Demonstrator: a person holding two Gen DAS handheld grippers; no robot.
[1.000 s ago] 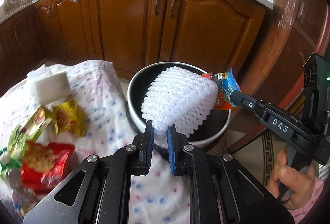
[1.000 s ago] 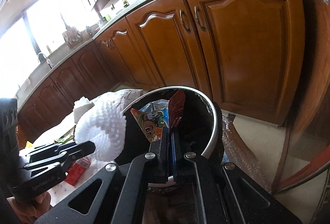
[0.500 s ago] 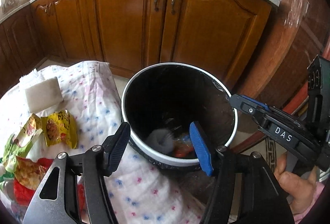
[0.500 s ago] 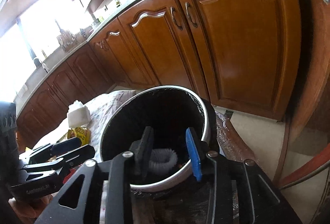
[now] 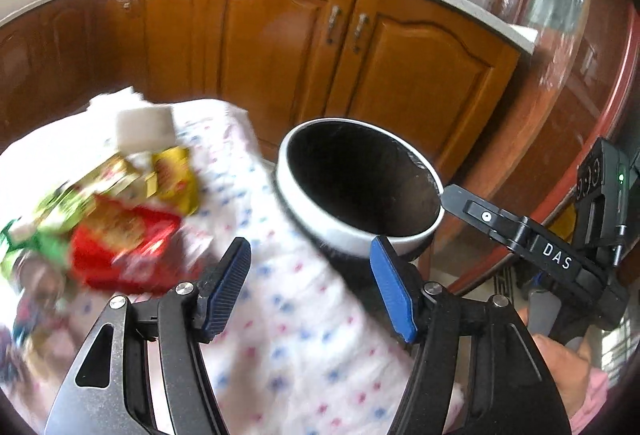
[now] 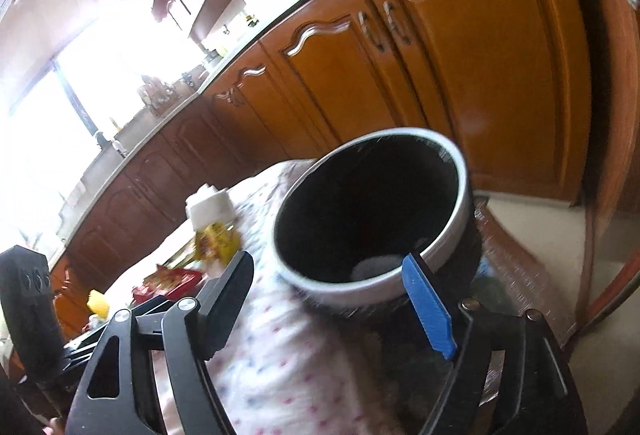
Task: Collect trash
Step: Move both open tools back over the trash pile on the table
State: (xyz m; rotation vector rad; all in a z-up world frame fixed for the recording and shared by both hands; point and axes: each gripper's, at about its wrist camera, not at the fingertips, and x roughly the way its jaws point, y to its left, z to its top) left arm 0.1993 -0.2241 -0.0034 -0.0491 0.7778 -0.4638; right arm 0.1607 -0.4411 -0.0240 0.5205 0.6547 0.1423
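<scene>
On the cloth-covered table (image 5: 280, 347) at the left, trash remains: a red snack wrapper (image 5: 120, 247), a yellow wrapper (image 5: 176, 179) behind it, green packaging (image 5: 36, 235) at the far left edge, and a white foam block (image 5: 144, 127) at the back, all motion-blurred. Change since a second ago: the left gripper (image 5: 310, 289) held a white foam net over the bin then, now its fingers are empty and spread wide, nothing between the blue pads (image 5: 390, 293), only tablecloth beneath. The view has swung left toward the pile, so the drop looks done and the left hand seems headed back for more. Centre: the black bin (image 5: 360, 235) with its white rim stands against the table edge, mouth open; in the right wrist view a pale lump, probably the foam net (image 6: 376, 265), lies at the bottom of the bin (image 6: 452, 231). The colourful wrapper the right gripper pinched a second ago is no longer in it; presumably it is in the bin too, but the dark interior hides it. Right: the right gripper (image 6: 332, 303) has its jaws opening, already wide apart, nothing between them, near the bin's rim without touching. Two items binned, several wrappers left to collect.
</scene>
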